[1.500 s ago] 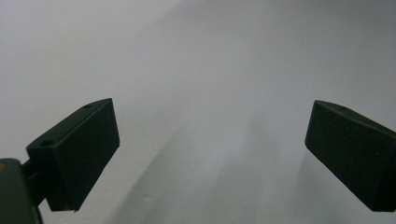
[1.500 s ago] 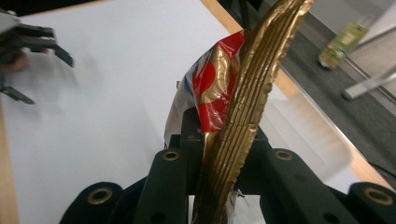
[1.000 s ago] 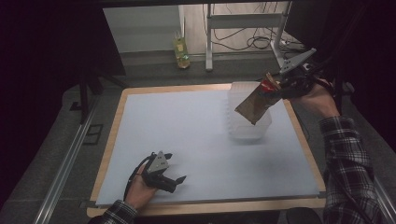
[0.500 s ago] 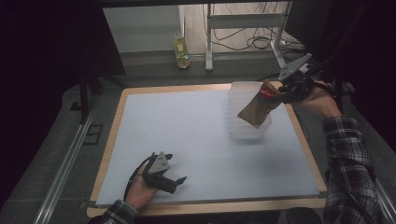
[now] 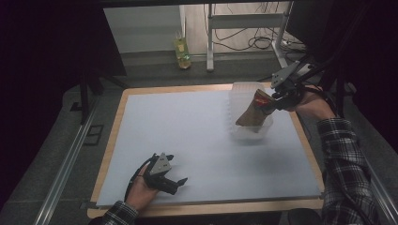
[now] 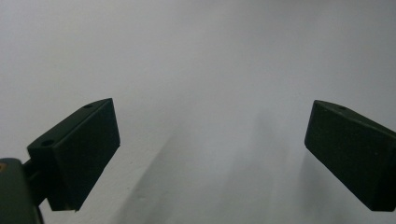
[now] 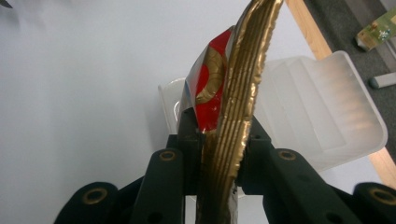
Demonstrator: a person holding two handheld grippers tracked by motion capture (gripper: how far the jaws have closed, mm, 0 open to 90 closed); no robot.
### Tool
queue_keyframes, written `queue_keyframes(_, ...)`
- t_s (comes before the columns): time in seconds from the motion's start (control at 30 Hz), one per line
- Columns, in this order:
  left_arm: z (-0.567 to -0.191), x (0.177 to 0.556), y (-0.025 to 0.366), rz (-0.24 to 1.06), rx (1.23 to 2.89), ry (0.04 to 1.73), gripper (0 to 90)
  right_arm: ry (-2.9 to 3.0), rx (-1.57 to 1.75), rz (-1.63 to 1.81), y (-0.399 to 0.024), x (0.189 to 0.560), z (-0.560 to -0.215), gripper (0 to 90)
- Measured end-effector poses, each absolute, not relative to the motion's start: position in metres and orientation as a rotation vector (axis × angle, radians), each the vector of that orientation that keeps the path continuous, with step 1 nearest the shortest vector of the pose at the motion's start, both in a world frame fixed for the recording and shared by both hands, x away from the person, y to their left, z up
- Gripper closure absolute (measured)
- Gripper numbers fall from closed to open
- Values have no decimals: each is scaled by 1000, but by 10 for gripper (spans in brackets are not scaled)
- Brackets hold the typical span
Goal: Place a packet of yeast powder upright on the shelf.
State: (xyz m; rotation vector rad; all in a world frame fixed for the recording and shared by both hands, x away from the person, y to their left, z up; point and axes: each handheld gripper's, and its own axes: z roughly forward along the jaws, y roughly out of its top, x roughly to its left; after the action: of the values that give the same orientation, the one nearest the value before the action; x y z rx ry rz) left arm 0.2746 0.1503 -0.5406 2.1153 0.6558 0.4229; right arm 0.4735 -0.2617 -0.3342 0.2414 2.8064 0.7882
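Observation:
A gold and red snack bag (image 5: 250, 114) hangs tilted over a translucent plastic container (image 5: 245, 89) at the table's right rear, its lower end inside the container. My right gripper (image 5: 271, 101) is shut on the bag's crimped top edge. In the right gripper view the gold seam (image 7: 233, 93) is pinched between the black jaws of this gripper (image 7: 219, 137), with the container (image 7: 322, 112) behind. The jaws have just eased slightly wider, with the bag still between them. My left gripper (image 5: 176, 183) rests open on the white mat near the front edge, with nothing between its fingers (image 6: 79, 154).
The white mat (image 5: 187, 122) covers a wooden-edged table (image 5: 112, 140). On the floor behind it stand a yellow-green bottle (image 5: 182, 49) and metal stand legs (image 5: 210, 37) with cables. A dark screen (image 5: 319, 23) rises at the right rear.
My right hand has lowered the bag toward and into the container, moving slightly nearer. The left gripper has stayed still.

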Motion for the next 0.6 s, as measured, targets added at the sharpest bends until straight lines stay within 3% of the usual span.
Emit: queue_keyframes(0.6, -541, 274, 151, 426, 2123, 653, 35, 2799, 327, 810, -253, 483, -355, 771)
